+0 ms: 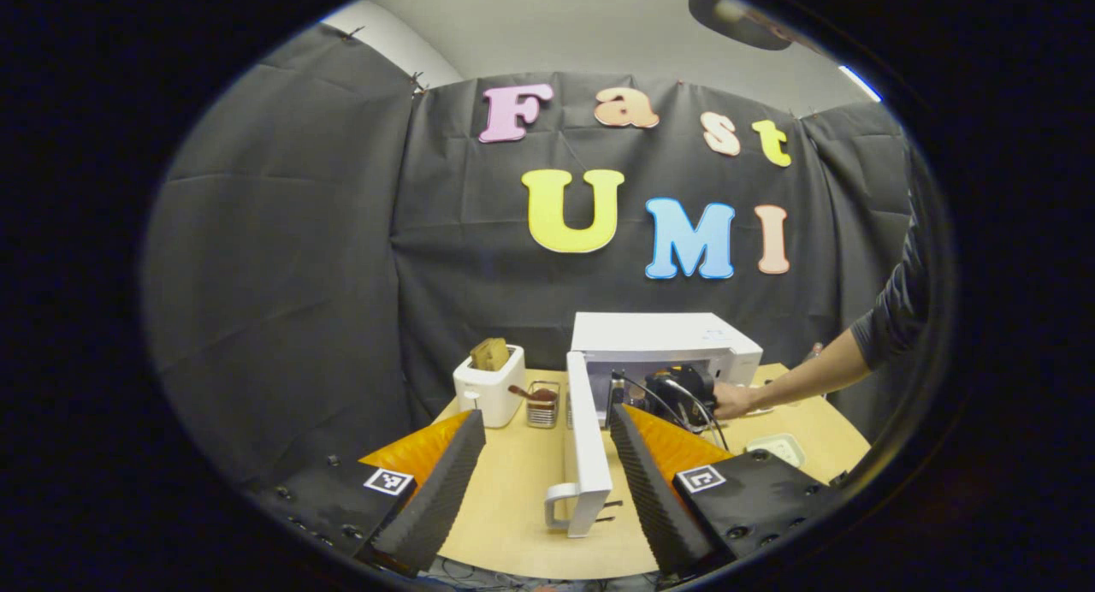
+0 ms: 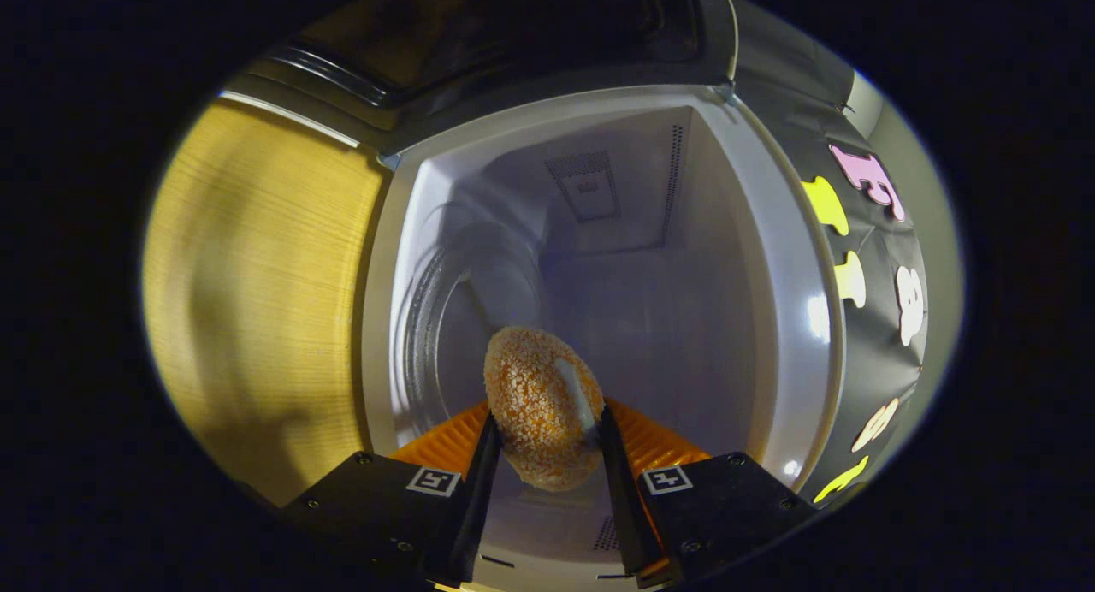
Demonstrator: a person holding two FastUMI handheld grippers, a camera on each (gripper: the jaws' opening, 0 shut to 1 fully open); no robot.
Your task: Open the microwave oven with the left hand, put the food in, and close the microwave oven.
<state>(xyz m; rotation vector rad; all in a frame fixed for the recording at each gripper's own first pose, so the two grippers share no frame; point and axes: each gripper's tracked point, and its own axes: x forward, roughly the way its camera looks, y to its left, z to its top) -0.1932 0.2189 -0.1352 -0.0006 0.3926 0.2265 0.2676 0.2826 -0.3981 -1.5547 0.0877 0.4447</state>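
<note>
The white microwave stands at the back of the wooden table, its door swung wide open toward me with the handle at its near end. My left gripper is open, and the door's edge shows between its spread fingers. A hand holds the right gripper at the oven's mouth. In the right gripper view, rolled sideways, my right gripper is shut on a round breaded piece of food just inside the pale cavity, beside the glass turntable.
A white toaster with bread in it and a small wire basket stand left of the open door. A small pale dish lies on the table to the right. The person's forearm reaches in from the right. Black cloth walls the booth.
</note>
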